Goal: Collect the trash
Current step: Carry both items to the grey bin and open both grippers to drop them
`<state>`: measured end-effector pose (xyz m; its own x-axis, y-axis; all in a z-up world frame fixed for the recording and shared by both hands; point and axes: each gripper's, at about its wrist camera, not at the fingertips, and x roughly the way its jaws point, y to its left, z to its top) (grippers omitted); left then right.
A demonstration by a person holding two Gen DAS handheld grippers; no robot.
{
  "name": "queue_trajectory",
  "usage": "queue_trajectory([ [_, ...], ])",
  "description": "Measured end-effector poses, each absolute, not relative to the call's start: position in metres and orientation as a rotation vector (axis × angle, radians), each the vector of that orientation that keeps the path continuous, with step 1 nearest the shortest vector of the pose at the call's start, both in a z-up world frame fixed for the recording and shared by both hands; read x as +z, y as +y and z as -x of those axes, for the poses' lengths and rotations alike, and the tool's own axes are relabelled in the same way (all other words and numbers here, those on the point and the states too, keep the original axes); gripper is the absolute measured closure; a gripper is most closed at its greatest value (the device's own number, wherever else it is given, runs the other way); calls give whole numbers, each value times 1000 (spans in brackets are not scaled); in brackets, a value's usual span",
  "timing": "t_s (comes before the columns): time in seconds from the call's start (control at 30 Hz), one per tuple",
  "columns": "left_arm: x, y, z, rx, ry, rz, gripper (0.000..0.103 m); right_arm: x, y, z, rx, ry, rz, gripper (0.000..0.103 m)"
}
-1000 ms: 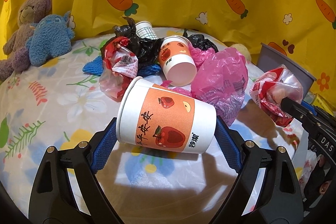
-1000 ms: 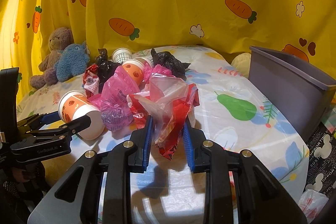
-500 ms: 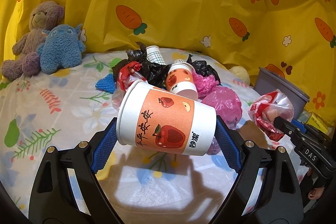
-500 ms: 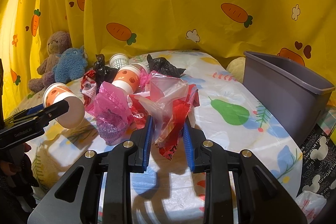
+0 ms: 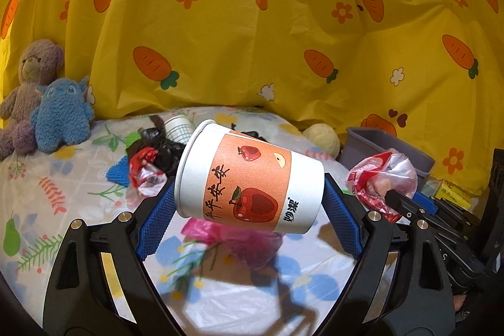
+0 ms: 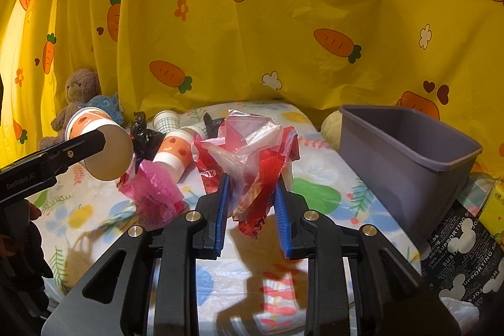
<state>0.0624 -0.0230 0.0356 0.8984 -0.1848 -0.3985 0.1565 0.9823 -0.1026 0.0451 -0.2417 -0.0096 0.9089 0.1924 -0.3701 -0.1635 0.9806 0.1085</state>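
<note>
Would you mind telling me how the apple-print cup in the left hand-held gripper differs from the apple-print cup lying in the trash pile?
The held cup is lifted clear of the bed, clamped sideways end to end in the left hand-held gripper; the pile cup lies on the bedsheet against a pink bag. In the right wrist view, the held cup shows its bottom, while the pile cup shows its side. Both are white paper cups with an orange apple band.

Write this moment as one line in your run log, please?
left gripper: shut on paper cup, lifted | right gripper: shut on red plastic bag | grey bin: right, nothing visible inside | remaining trash: on bed
</note>
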Motion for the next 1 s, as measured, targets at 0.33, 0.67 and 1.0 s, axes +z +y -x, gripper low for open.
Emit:
queue_trajectory([
  [0.33,82,-143,-115,-412,351,21,16,22,-338,-68,-113,285,-91,75],
  [0.67,67,-250,-182,-585,411,-5,16,5,-402,-98,-253,341,-143,75],
  [1.0,41,-280,-221,-635,492,17,20,-9,-420,-120,-272,397,-177,75],
])
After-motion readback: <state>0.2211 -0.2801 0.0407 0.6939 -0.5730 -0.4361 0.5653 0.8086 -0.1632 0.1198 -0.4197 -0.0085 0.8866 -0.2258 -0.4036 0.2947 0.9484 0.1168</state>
